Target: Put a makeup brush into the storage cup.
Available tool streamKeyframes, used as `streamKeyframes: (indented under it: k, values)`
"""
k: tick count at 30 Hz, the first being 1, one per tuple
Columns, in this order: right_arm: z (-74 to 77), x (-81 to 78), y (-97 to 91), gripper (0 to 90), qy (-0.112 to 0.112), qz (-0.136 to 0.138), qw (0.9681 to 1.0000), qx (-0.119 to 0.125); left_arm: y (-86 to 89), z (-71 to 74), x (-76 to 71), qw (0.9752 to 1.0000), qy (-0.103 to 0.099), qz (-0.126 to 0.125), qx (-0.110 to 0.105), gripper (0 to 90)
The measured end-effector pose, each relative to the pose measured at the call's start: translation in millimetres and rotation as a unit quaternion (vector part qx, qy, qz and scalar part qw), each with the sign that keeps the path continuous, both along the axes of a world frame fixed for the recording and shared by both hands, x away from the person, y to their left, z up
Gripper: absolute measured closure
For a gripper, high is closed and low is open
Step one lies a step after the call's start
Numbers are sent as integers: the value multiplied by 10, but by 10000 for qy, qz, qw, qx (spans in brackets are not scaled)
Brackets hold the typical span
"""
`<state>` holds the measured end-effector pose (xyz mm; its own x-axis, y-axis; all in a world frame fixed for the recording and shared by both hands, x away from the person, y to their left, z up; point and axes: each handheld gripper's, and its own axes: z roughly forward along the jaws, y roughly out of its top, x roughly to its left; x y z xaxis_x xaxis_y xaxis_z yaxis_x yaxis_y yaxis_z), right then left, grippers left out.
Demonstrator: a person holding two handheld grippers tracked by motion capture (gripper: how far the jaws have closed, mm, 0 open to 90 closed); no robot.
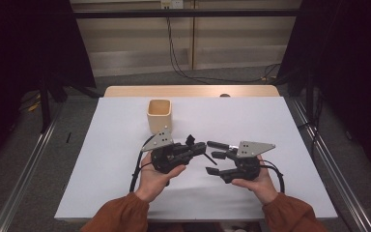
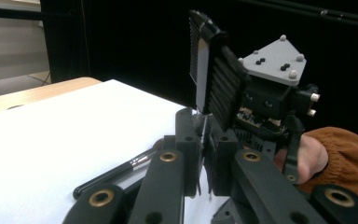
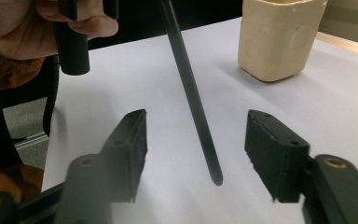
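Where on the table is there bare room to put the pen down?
Bare sheet runs down the left, from the cup to the near edge. The far right, beyond the right tool, is bare too, as is the strip behind the cup. It is crowded mid-table, where the left tool holds the pen between both tools.

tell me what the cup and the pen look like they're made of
Cup: probably matte plastic or light wood; cream, dull, thick-walled, with faint round dimples in its sides.
Pen: likely plastic, smooth black with a soft sheen; the left gripper view shows a shiny metal-looking band on it.
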<state>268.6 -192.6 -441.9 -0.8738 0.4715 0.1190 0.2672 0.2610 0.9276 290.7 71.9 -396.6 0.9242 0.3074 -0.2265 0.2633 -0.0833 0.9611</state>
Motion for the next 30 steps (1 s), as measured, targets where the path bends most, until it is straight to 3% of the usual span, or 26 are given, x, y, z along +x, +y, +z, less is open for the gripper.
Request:
streamKeyframes:
  k: [7,15,22,30]
  values:
    - [3,4,-3,261,64,-81,9999,-2,9,-4,24,10000,36,61,33,854]
    - [18,21,-42,38,102,-240,9996,102,60,5,51,9999,56,118,52,854]
    - [34,11,-65,15,32,-372,9992,116,119,5,71,9997,78,155,176,854]
    - [31,-5,-65,24,-170,-901,9958,-23,231,31,108,9993,157,269,208,854]
